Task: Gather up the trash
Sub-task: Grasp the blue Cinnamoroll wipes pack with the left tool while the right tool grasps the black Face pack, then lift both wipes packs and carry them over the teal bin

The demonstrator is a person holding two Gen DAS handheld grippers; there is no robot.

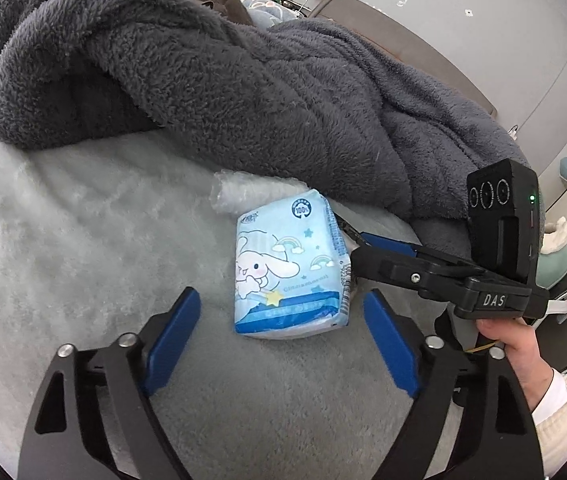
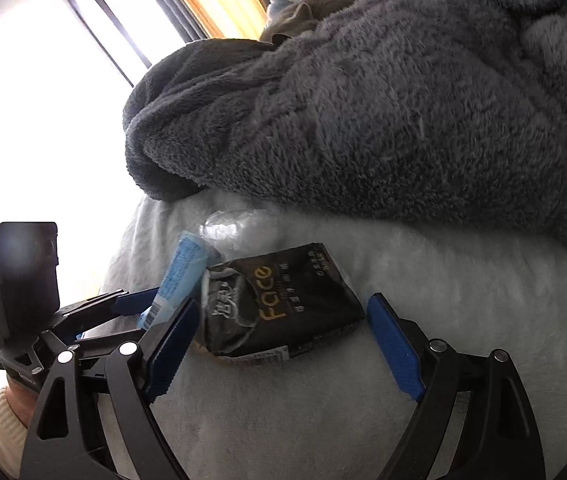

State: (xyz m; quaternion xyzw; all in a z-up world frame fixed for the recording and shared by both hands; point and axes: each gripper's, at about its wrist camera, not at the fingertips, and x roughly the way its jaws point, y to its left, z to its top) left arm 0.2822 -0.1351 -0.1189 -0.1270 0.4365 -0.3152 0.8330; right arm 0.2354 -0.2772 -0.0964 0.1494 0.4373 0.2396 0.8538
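Tissue packs on a pale fleece bed cover [image 1: 83,220], with the blue cartoon-printed tissue pack [image 1: 289,268] as the landmark. Left wrist view: the left gripper [image 1: 281,332] hovers just in front of this pack, jaws spread wide with nothing between them, and the pack's near edge lies in line with the gap between the blue pads [image 1: 173,332]. Behind the blue pack, touching its far corner, lies a crumpled clear plastic wrapper [image 1: 229,196]. Beyond the wrapper a dark grey fleece blanket [image 1: 243,92] is heaped across the cover. To the right of the blue pack the right gripper [image 1: 363,246] reaches in from the side, its tips close against the pack's right edge and partly hidden by it. Right wrist view: the right gripper [image 2: 283,320] is likewise wide open and holds nothing; a black tissue pack [image 2: 279,304] printed "Face" lies on the cover between its pads [image 2: 393,344], just beside the blue pack [image 2: 181,272], which appears edge-on to the left. The clear wrapper [image 2: 223,228] sits behind both packs, at the foot of the grey blanket [image 2: 363,100]. The left gripper [image 2: 131,304] enters from the far left, beside the blue pack.
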